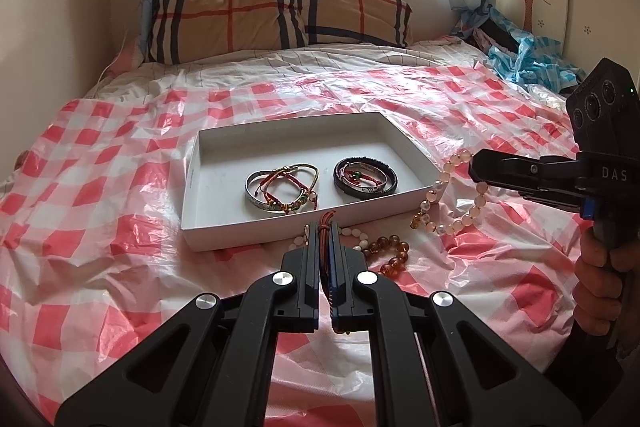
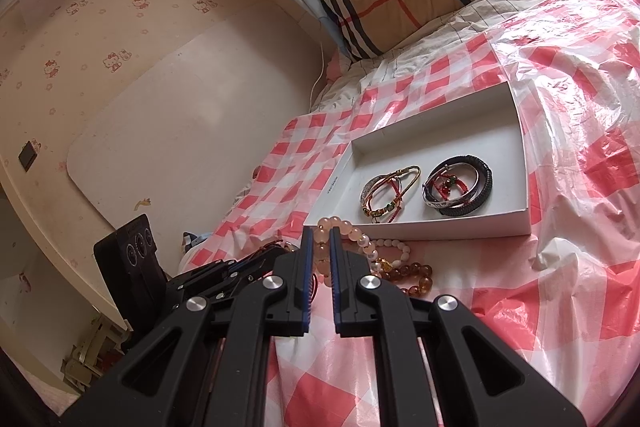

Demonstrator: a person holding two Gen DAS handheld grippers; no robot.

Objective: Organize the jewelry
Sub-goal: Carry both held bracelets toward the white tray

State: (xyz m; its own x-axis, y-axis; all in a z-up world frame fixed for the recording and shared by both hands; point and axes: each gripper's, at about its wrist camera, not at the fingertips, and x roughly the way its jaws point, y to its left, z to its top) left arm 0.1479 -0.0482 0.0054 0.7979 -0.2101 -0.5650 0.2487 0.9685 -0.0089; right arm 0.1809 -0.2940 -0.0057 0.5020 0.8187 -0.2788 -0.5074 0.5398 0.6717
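In the left wrist view my left gripper (image 1: 323, 231) is shut on a red-brown cord bracelet (image 1: 326, 221), just in front of the near wall of a white box (image 1: 248, 231). Two piles of bracelets (image 1: 282, 189) (image 1: 366, 179) lie inside the box. At the right, my right gripper (image 1: 476, 166) is shut on a pink bead bracelet (image 1: 436, 187) that hangs beside the box's right corner. The right wrist view shows the right gripper (image 2: 320, 239) closed on the pink beads (image 2: 348, 229), with the left gripper (image 2: 256, 259) low at the left and the box (image 2: 460, 229) beyond.
An amber bead bracelet (image 1: 394, 251) and a white bead bracelet (image 1: 360, 239) lie on the red-checked plastic sheet (image 1: 120, 227) covering the bed. A plaid pillow (image 1: 260, 15) sits at the head, and blue cloth (image 1: 528, 59) is heaped at the far right. A hand (image 1: 596, 279) holds the right gripper's handle.
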